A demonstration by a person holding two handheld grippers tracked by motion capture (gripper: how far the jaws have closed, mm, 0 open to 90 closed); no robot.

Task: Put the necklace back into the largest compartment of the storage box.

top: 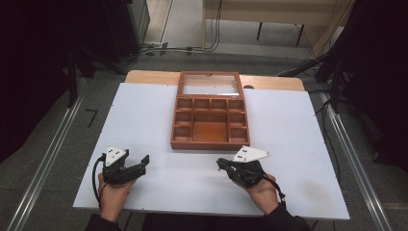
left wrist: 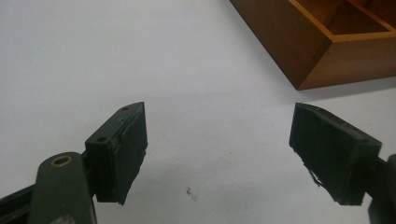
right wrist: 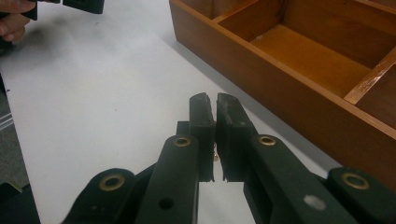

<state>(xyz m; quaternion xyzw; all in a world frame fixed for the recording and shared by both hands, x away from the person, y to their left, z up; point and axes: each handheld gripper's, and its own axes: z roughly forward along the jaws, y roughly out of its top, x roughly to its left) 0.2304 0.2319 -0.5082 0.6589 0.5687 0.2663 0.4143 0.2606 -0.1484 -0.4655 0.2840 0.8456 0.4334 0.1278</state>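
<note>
Hands sit nearest, at the table's near edge. At about 7 o'clock from the table's middle, the left gripper has its jaws spread wide, nothing between them, as its own view confirms. At about 5 o'clock the right gripper has its jaws pressed together on nothing, pads meeting in its own view.

Beyond both, toward 12 o'clock on the white table, lies the wooden compartment box, its near wall a little ahead of the right gripper. Small cells ring a larger central cell; all look empty. Its glass-paned lid is swung open past the far side.

Judging by build, the box is stiff and moderately light, with smooth varnished walls that may slip; the glass is the fragile part. Best hold: the lid's wooden frame or a side wall, never the pane.
</note>
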